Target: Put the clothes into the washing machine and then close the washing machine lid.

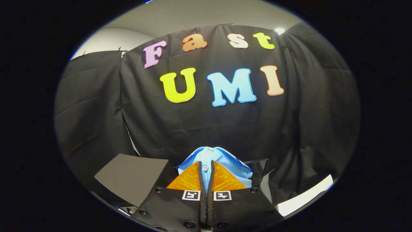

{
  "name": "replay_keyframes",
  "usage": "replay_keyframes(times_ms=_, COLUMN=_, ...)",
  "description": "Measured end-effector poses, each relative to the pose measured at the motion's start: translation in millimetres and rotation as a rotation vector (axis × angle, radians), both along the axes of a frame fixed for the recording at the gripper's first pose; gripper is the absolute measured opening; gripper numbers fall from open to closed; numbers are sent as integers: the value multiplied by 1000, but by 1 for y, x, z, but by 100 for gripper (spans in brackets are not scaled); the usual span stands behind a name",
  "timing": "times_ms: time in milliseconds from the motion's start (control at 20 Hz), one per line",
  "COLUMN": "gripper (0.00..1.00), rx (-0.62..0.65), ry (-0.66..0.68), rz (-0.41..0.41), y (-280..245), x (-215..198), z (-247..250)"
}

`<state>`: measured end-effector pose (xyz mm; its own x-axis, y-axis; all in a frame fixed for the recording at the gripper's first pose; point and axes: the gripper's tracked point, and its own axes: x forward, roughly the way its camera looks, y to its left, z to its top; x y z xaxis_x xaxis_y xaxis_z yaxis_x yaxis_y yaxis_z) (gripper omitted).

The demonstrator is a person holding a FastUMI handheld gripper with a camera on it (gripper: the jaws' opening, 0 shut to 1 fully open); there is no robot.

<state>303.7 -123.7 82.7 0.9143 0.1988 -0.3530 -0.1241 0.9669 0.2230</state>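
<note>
Light blue buttoned cotton shirt (pixel 215 161) bunching up between the gripper (pixel 206 167) fingers, being pinched at its button placket, collar end poking upward beyond the fingertips, hanging lifted against the black cloth.

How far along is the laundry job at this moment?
Done: the gripper has picked up the light blue shirt; both fingers are closed on its button strip, and the cloth bunches just ahead of them, lifted in front of the black booth wall. In hand: carrying the shirt. Left: placing it in the washing machine and closing the lid; nothing here indicates that either is done.
</note>
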Motion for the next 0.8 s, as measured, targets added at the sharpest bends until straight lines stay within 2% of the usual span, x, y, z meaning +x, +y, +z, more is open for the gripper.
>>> replay_keyframes(times_ms=800, gripper=1, rx=-7, ry=267, rz=50, y=11, x=21, z=-196)
